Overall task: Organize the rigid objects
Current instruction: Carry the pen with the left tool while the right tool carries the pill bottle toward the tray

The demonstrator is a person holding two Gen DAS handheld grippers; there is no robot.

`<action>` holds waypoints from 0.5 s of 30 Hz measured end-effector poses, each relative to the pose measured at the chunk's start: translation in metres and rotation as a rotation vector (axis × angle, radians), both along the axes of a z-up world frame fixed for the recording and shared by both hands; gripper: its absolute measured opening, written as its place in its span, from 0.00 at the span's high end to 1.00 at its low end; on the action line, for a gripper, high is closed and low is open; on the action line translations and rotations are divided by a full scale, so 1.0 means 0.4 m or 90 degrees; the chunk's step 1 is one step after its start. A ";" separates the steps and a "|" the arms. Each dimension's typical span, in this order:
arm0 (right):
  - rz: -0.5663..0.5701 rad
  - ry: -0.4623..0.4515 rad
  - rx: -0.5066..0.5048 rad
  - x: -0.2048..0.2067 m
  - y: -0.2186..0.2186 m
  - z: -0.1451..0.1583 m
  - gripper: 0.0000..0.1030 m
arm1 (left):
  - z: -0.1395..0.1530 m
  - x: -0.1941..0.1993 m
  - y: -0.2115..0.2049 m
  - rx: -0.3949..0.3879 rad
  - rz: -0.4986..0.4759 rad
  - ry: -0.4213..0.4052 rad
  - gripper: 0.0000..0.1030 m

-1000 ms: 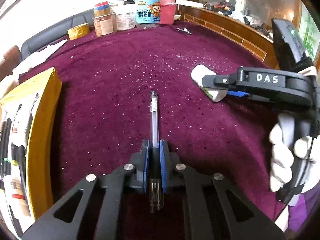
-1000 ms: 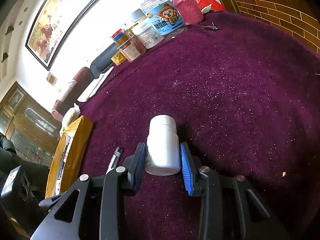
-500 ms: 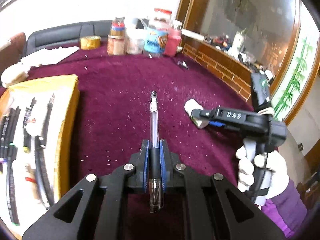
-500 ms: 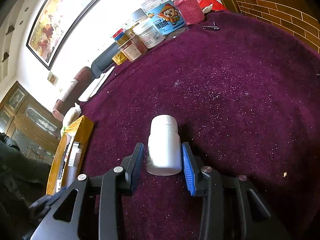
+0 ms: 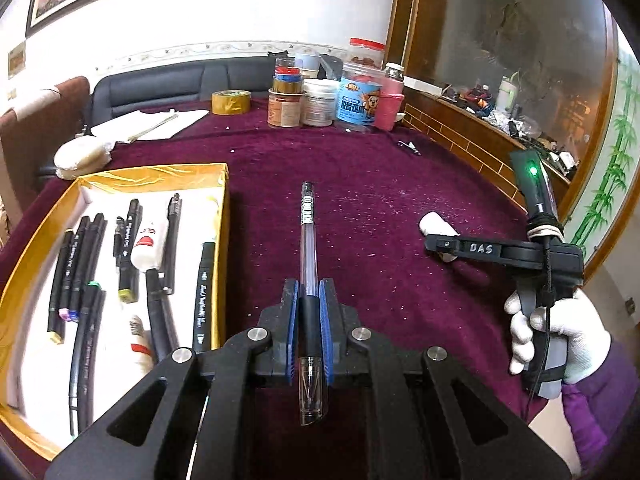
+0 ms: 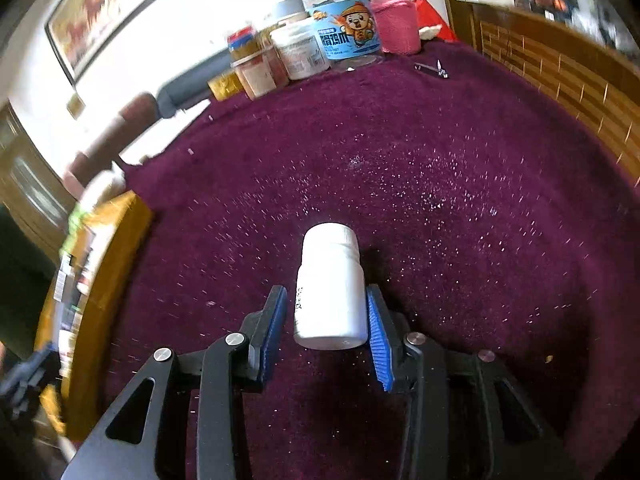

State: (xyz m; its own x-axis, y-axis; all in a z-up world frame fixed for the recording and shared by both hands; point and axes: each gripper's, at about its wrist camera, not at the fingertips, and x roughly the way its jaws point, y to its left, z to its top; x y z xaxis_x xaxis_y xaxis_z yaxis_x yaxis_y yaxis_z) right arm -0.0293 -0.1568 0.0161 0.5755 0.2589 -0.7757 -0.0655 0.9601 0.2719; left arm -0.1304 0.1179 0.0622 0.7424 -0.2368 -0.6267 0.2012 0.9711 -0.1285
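My left gripper [image 5: 308, 292] is shut on a clear-barrelled black gel pen [image 5: 308, 236] and holds it above the purple table, pointing away from me. To its left lies the gold-rimmed box [image 5: 222, 216], with several black markers [image 5: 203, 288] and white tubes inside. My right gripper [image 6: 326, 300] has the white bottle [image 6: 330, 284] lying between its blue pads; the right pad [image 6: 378, 332] touches it, and a small gap shows at the left pad. In the left wrist view the right gripper [image 5: 440, 245] covers most of the bottle [image 5: 434, 224].
Jars, a blue cartoon tub [image 5: 359, 102], a pink container [image 5: 390, 106] and a tape roll [image 5: 231, 102] stand at the table's far edge. A small metal clipper [image 6: 432, 68] lies near them. A wooden ledge [image 5: 472, 144] borders the right side. White paper [image 5: 148, 126] lies far left.
My left gripper rose and drew back with the pen, bringing the box into view. The right gripper tilted and shifted around the bottle, with a gap now showing at its left pad.
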 end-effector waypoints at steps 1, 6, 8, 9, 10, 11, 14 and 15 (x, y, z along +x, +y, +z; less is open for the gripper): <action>0.005 0.002 -0.029 0.001 0.015 0.002 0.67 | 0.002 -0.003 0.000 0.006 0.001 -0.003 0.92; 0.014 0.007 -0.015 -0.012 0.019 0.016 0.71 | 0.010 -0.015 0.003 0.021 0.006 -0.012 0.92; 0.007 -0.006 -0.002 -0.030 0.011 0.032 0.71 | 0.011 -0.020 0.006 0.021 0.008 -0.014 0.92; 0.007 -0.009 0.005 -0.039 0.009 0.037 0.71 | 0.011 -0.020 0.007 0.022 0.009 -0.014 0.92; 0.008 -0.013 0.013 -0.046 0.007 0.043 0.71 | 0.009 -0.022 0.008 0.022 0.009 -0.014 0.92; 0.009 -0.018 0.021 -0.058 0.004 0.051 0.71 | 0.010 -0.022 0.008 0.020 0.009 -0.013 0.92; 0.016 -0.023 0.047 -0.083 0.004 0.064 0.71 | 0.007 -0.022 0.011 0.019 0.010 -0.010 0.92; 0.019 -0.022 0.056 -0.088 0.005 0.065 0.71 | 0.007 -0.024 0.009 0.019 0.010 -0.010 0.92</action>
